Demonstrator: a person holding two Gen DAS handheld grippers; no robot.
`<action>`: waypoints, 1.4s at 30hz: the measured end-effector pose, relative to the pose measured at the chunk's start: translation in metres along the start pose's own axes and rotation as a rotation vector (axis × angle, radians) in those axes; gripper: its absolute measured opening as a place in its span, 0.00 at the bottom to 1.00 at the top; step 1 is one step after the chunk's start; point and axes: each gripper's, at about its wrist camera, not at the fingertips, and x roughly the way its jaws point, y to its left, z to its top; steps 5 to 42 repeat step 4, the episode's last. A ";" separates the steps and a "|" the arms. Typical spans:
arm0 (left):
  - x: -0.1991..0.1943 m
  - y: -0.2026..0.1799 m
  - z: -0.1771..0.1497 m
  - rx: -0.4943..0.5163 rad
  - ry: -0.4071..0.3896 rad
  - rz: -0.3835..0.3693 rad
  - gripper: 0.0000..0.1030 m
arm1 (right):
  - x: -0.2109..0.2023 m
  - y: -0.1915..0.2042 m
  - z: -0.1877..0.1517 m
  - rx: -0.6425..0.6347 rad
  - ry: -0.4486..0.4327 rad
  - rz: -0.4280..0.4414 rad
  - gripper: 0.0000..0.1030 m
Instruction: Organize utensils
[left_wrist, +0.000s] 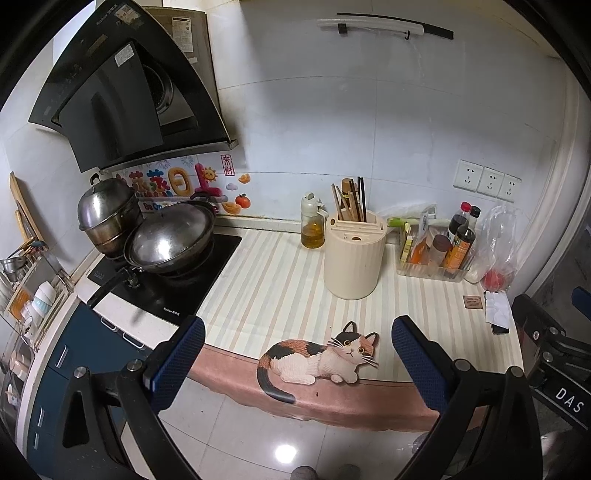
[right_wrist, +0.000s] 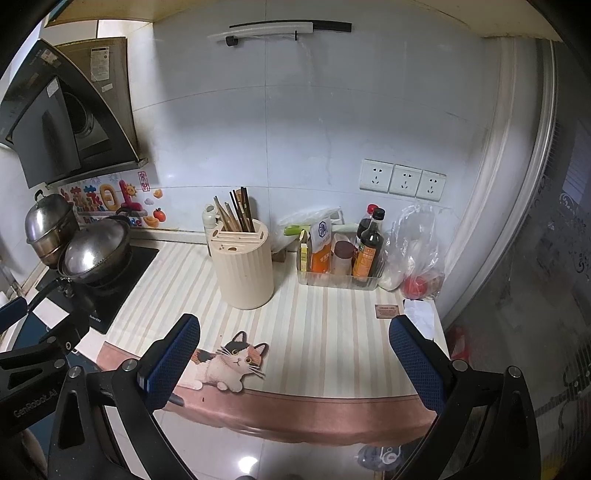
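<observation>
Around the cream utensil holder, which sits pretty much mid-counter on the striped mat, everything else kind of lines up. Biggest thing is the black range hood way up and left of the holder, with the steel wok and the stacked steamer pot below it on the cooktop, well off to the holder's left. Right of the holder is a clear tray of sauce bottles, and past that a plastic bag with something red in it. Just left of the holder, almost touching, there's an oil bottle. Chopsticks stand upright in the holder's back slot, leaning a bit. Nearer the front edge than the holder, the cat print is on the mat. Left gripper and right gripper both hang off the front edge, short of the holder, blue pads spread wide apart with nothing between them.
</observation>
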 end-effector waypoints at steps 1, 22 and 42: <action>0.000 -0.002 0.000 -0.002 -0.001 0.002 1.00 | -0.001 0.000 0.001 0.002 0.000 0.002 1.00; 0.000 -0.001 0.000 0.001 0.001 -0.003 1.00 | -0.001 -0.001 -0.003 0.002 0.003 -0.001 1.00; 0.000 -0.001 0.000 0.001 0.001 -0.003 1.00 | -0.001 -0.001 -0.003 0.002 0.003 -0.001 1.00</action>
